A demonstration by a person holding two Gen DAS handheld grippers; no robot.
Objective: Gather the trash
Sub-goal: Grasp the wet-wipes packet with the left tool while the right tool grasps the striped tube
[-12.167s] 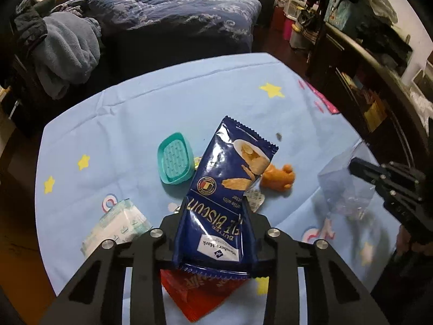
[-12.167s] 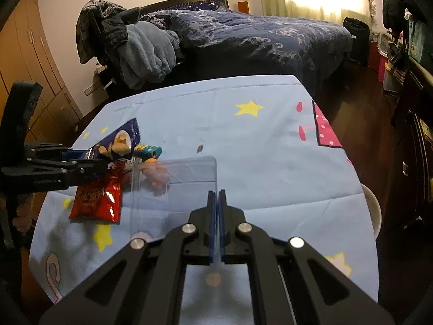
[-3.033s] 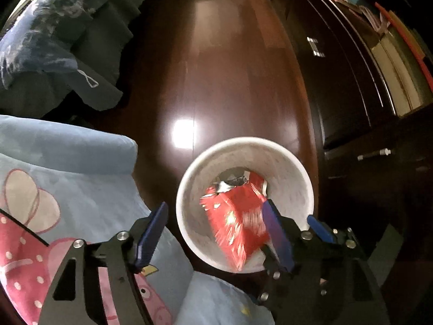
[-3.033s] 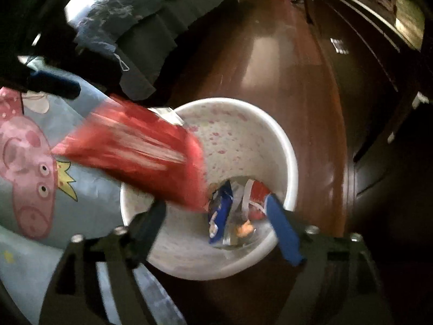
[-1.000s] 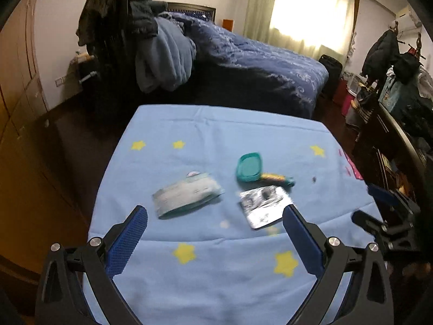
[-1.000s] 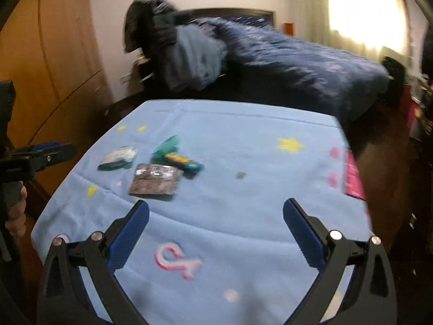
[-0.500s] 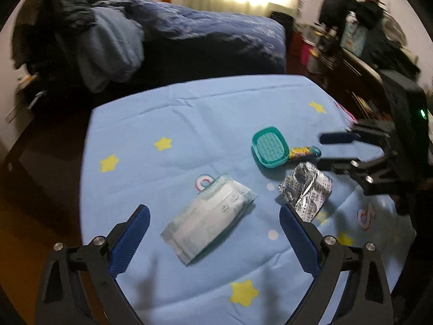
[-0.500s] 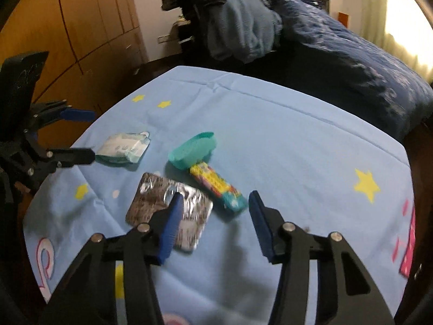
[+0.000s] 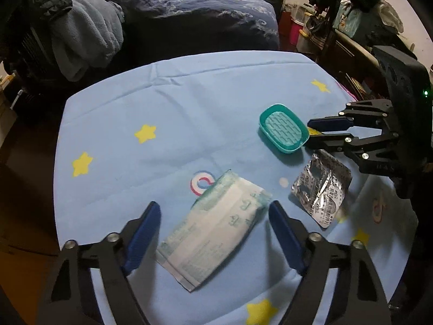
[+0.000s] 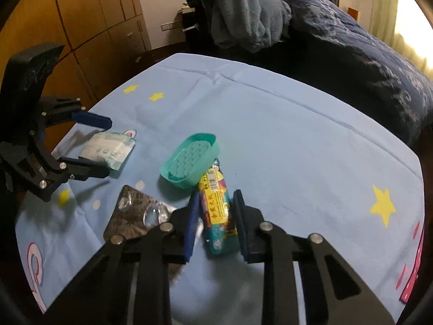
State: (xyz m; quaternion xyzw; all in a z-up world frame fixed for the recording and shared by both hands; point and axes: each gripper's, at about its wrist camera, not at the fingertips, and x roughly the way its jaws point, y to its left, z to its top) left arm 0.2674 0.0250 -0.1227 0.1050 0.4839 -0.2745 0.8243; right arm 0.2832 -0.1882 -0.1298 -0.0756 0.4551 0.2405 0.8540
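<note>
Both grippers have dropped from the table-wide view onto their targets, jaws just closing: the left gripper [image 9: 213, 233] straddles the pale wipes packet [image 9: 213, 230] untouched, while the right gripper [image 10: 216, 222] narrows around the colourful candy wrapper [image 10: 217, 211] beside the teal soap dish [image 10: 189, 159], apparently readying simultaneous pickups.

Bench cloth [image 9: 205, 113]: matt blue cotton, creased. Wet-wipe pack [image 9: 213, 233] before me: soft plastic film, faint sheen. Blister sheet [image 9: 320, 187]: crinkled glossy foil. Soap dish [image 10: 190, 159]: smooth teal plastic. Candy wrapper [image 10: 217, 211]: shiny printed film. Wardrobe [image 10: 89, 27]: satin wood.
</note>
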